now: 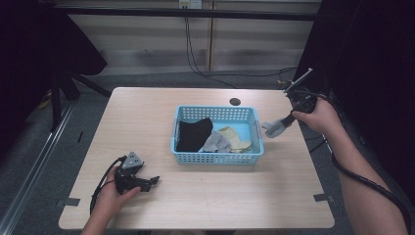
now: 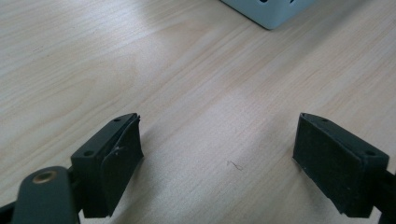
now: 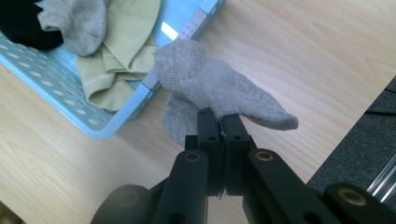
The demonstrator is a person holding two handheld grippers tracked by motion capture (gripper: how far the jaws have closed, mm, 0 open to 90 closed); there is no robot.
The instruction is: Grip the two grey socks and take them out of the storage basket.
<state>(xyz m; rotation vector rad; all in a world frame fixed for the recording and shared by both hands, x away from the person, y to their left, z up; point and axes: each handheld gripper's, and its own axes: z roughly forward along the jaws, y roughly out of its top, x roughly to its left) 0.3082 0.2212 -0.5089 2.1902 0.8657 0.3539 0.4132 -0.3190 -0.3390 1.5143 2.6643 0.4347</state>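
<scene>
Right claw [image 3: 223,122] pinching grey sock [image 3: 219,91] beside blue basket [image 3: 60,88]; left claw [image 2: 217,154] spread, empty.

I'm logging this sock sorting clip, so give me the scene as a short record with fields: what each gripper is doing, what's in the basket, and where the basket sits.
right gripper: shut on the grey sock, holding it just outside the basket's right end
left gripper: open, nothing between its fingers, low over the table
basket: light blue, perforated, near the table's middle
basket contents: black cloth, second grey sock, yellowish sock
</scene>
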